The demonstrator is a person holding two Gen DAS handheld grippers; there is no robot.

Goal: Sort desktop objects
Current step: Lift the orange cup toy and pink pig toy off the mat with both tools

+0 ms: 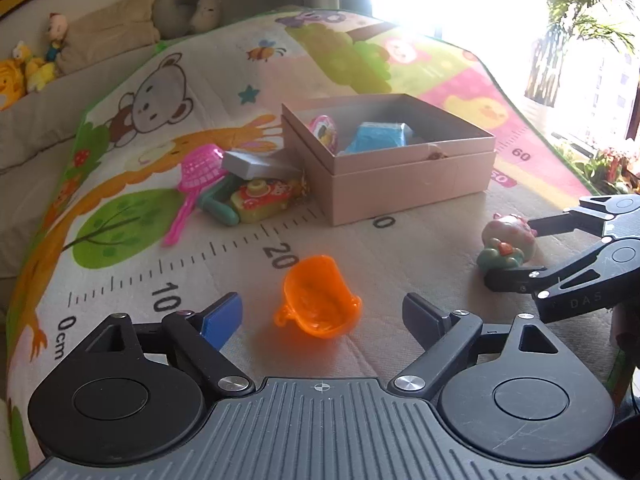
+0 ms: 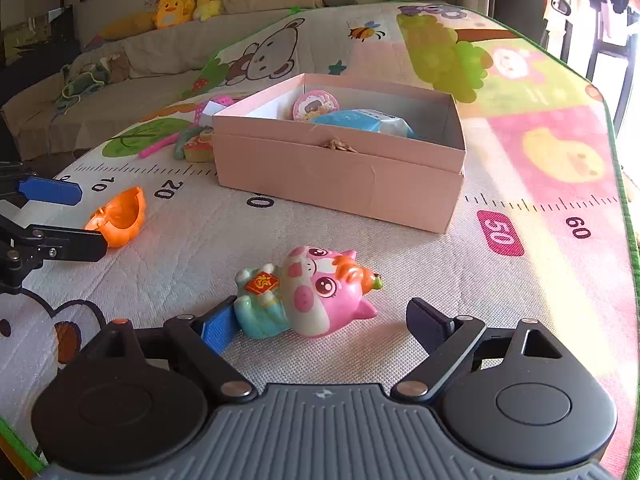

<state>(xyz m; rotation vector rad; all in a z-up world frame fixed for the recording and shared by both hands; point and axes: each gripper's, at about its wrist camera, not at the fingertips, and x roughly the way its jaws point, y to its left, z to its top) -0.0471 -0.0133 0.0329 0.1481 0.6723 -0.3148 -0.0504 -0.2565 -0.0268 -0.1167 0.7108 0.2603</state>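
Note:
An orange toy cup point(image 1: 320, 304) lies on its side on the play mat, between the fingers of my left gripper point(image 1: 320, 318), which stands open, with neither pad touching it. A pink pig figurine point(image 2: 308, 292) lies on its side between the fingers of my right gripper point(image 2: 324, 326), also open; the blue left pad sits right by its feet and the right pad is well clear. Each gripper shows in the other's view: the right gripper point(image 1: 514, 250) around the pig figurine point(image 1: 506, 242), the left gripper point(image 2: 90, 220) around the orange cup point(image 2: 120, 216). Behind them stands an open pink box point(image 1: 400, 184) point(image 2: 320, 176).
The box holds a blue packet point(image 2: 360, 120) and a round pink item point(image 2: 314, 106). Left of it lie a pink net scoop point(image 1: 196, 172), a grey block point(image 1: 252, 164) and a yellow toy camera point(image 1: 260, 200). A sofa with plush toys point(image 2: 180, 6) runs behind the mat.

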